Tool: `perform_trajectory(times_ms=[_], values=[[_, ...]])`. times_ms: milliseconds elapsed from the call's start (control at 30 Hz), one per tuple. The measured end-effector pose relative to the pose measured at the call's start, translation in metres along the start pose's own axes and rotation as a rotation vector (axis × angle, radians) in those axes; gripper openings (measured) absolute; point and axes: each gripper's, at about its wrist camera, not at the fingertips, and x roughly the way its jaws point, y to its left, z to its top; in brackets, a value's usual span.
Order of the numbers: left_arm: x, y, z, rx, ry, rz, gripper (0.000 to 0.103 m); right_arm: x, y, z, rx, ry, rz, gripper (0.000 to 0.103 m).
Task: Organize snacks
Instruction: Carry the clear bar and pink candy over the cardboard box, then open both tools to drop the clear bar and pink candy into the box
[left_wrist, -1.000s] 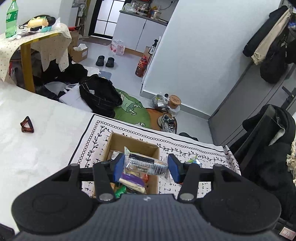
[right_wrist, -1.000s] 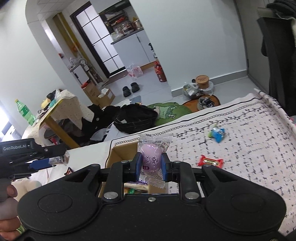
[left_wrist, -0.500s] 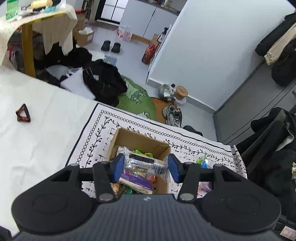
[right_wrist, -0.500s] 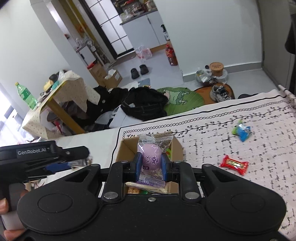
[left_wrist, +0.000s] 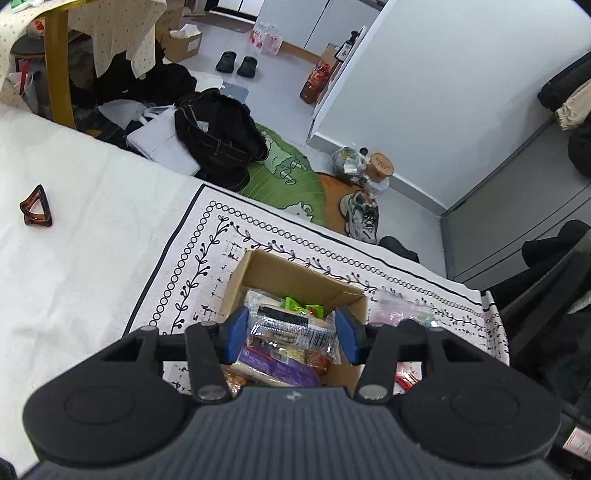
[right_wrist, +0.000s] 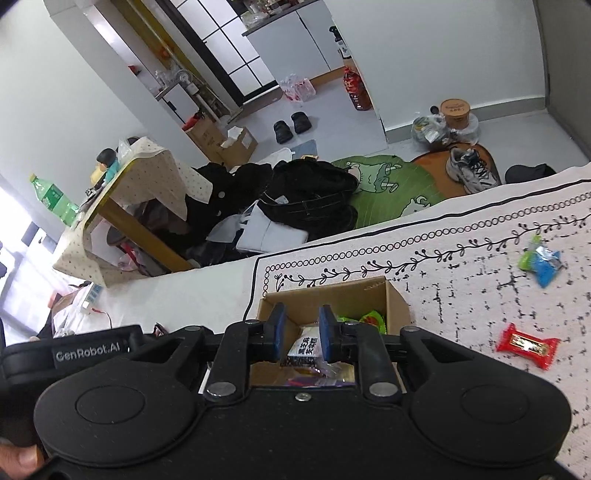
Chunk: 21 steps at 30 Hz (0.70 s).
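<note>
Item 1: a clear-wrapped snack with a black label lies crosswise between the blue pads of the left gripper, which is clamped on it at both ends. It hangs directly above the open cardboard box, which already contains purple, green and orange packets.

Item 2: a pale packet with dark lettering shows low in the narrow gap of the right gripper, also above the box. Whether the pads press on it or it lies in the box below cannot be told.

The box stands near the corner of a patterned cloth spread on the white surface. 2 packets lie loose on the cloth, well apart from the box: a red one and a blue-green one.
</note>
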Motion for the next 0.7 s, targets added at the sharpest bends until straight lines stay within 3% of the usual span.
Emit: perform_trajectory(times_ms=[400,600,700], values=[[0.038,-0.004,0.011,0.000,0.074,0.029,0.051,0.000,-0.034,0.002,0.056,0.057,-0.063,0.028],[0.051,-0.016,0.009,0.008,0.104,0.015,0.051,-0.007,-0.046,0.002,0.069,0.056,-0.080,0.031],[0.054,-0.022,0.008,0.010,0.109,-0.002,0.056,-0.012,-0.050,0.003,0.073,0.049,-0.091,0.034]])
